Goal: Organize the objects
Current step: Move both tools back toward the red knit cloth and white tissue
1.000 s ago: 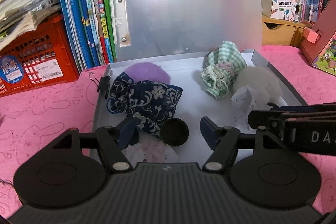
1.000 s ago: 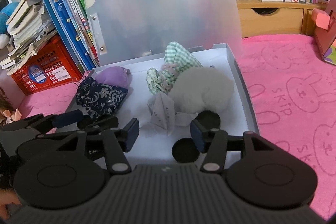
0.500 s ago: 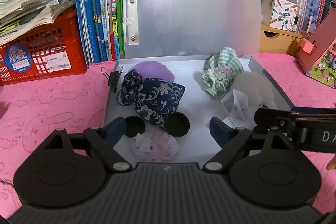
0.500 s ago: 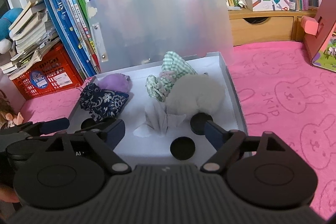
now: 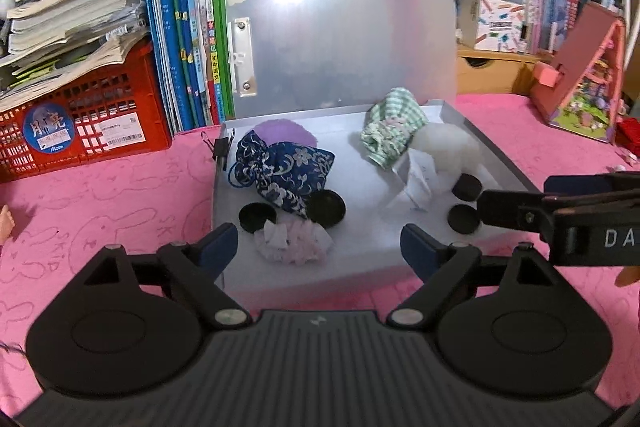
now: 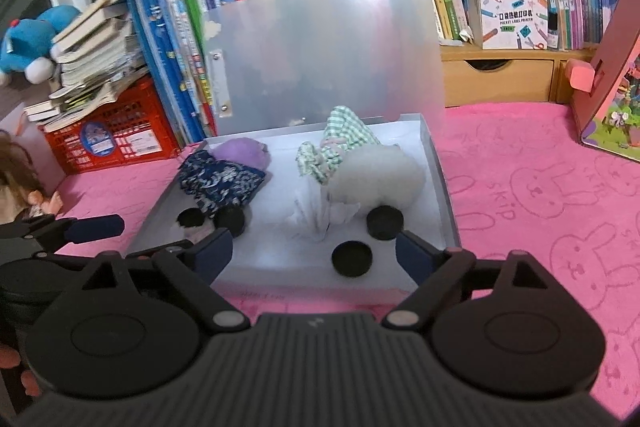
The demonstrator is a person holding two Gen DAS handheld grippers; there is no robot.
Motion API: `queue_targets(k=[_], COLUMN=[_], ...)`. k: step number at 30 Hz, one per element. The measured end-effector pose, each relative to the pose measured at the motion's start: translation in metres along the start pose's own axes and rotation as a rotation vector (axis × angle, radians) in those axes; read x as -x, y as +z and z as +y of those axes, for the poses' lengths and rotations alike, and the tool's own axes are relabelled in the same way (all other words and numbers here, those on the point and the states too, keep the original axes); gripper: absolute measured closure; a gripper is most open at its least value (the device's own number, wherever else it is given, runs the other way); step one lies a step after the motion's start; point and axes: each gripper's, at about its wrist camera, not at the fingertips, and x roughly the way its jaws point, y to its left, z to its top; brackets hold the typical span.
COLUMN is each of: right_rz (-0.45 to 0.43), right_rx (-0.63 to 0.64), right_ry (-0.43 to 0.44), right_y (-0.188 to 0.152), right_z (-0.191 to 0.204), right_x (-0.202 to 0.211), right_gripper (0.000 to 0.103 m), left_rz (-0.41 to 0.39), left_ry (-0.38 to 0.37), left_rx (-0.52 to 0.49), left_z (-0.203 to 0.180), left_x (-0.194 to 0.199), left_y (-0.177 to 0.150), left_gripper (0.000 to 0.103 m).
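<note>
A flat white box point(image 5: 492, 147) point(image 6: 438, 167) with its translucent lid point(image 5: 340, 39) upright lies on pink cloth. In it lie a navy floral pouch point(image 5: 286, 175) point(image 6: 220, 183), a purple puff point(image 5: 280, 133), a green checked pouch point(image 5: 390, 133) point(image 6: 336, 143), a white fluffy puff point(image 5: 448, 149) point(image 6: 376, 177), folded white paper point(image 5: 416, 179), a pink-white scrunchie point(image 5: 292, 241) and several black caps point(image 5: 328, 207) point(image 6: 352, 258). My left gripper point(image 5: 318, 247) is open and empty at the box's near edge. My right gripper point(image 6: 314, 253) is open and empty there too.
A red crate point(image 5: 84, 123) with stacked books stands at the left, upright books point(image 5: 188, 39) behind the lid. A wooden drawer unit point(image 6: 500, 79) and a pink toy house point(image 5: 588, 75) are at the right. A black binder clip point(image 5: 222, 147) lies by the box's left corner.
Both grippers have pulled back from inside the box to its near edge and their jaws have opened wider. The things in the box have not moved.
</note>
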Motion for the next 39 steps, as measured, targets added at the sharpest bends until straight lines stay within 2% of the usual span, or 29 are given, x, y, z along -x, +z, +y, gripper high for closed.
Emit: queue_targets(k=[8,16,22,25,35,39], right_rz=[-0.053,-0.065,-0.096,-0.109,-0.107,-0.106], right_rx=[0.078,0.127,0.186,0.214,0.318,0.344], right_ry=[0.063,0.098,0.078,0.082,0.08,0.093], right_y=[-0.029,-0.067,-0.097,-0.113,-0.162,-0.176], right_z=[0.014,0.021,0.028,0.033,0.064,0.083], right_x=[0.038,0.063,0.084,0.095,0.115,0.111], right_gripper=[0.008,0.007,0.005,0.001,0.0,0.001], left_rz=[-0.038,-0.015,0.019,0.033,0.088,0.128], left_ry=[-0.059,-0.121,-0.157,-0.182,-0.257,-0.258], left_rx=[-0.04,-0.068,-0.114,-0.098,-0.065,-0.054], left_z=[-0.002,-0.004,-0.003,-0.003,-0.014,-0.024], left_x=[0.043,0.07,0.077,0.08,0.077,0.068], left_y=[-0.034,-0.067,-0.079,-0.082,-0.091,-0.094], left_gripper=[0.011,0.011,0.011,0.011,0.01,0.01])
